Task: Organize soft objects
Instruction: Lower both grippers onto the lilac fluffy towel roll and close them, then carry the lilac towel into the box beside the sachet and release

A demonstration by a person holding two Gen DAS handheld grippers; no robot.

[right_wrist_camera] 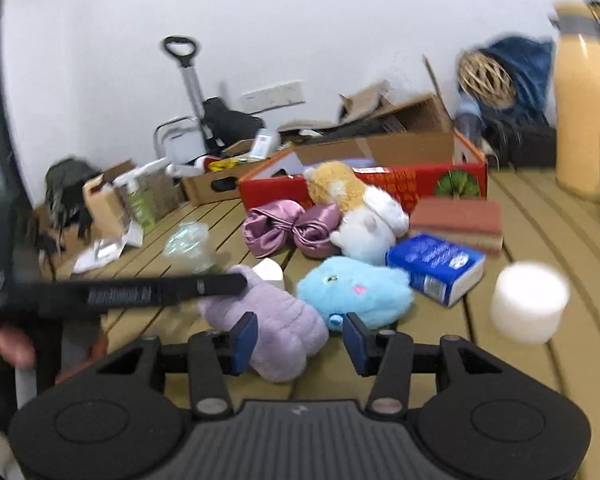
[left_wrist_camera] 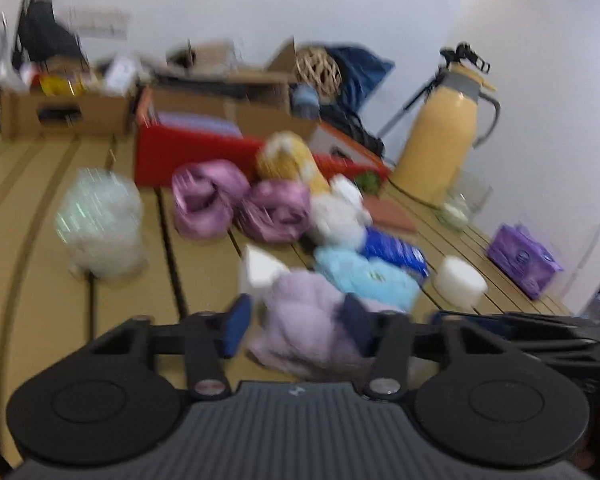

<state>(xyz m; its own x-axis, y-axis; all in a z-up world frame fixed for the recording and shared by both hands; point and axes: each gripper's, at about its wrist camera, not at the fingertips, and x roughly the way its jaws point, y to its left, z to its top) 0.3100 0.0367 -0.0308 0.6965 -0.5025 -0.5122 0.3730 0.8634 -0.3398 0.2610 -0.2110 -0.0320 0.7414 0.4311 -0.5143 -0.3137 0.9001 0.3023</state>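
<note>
left tongs [left_wrist_camera: 296,326]: jaws spread wide around the lilac plush [left_wrist_camera: 304,320], not obviously pinching yet, and it's blurry, so I can't swear to contact.
right tongs [right_wrist_camera: 300,338]: wide open, nothing in them, hovering just over the plush's near end.
tip: close slowly on the thick middle, it'll squish.
next up: blue plush [right_wrist_camera: 354,290] just beside it.
further back: satin bow [right_wrist_camera: 292,228] in front of the red box [right_wrist_camera: 404,186], probably the drop-off.

Both looking low and forward across the table [left_wrist_camera: 132,292], close behind the jaws; sharing the lilac plush [left_wrist_camera: 304,320] between the jaws and the red box [right_wrist_camera: 420,184] beyond.
</note>
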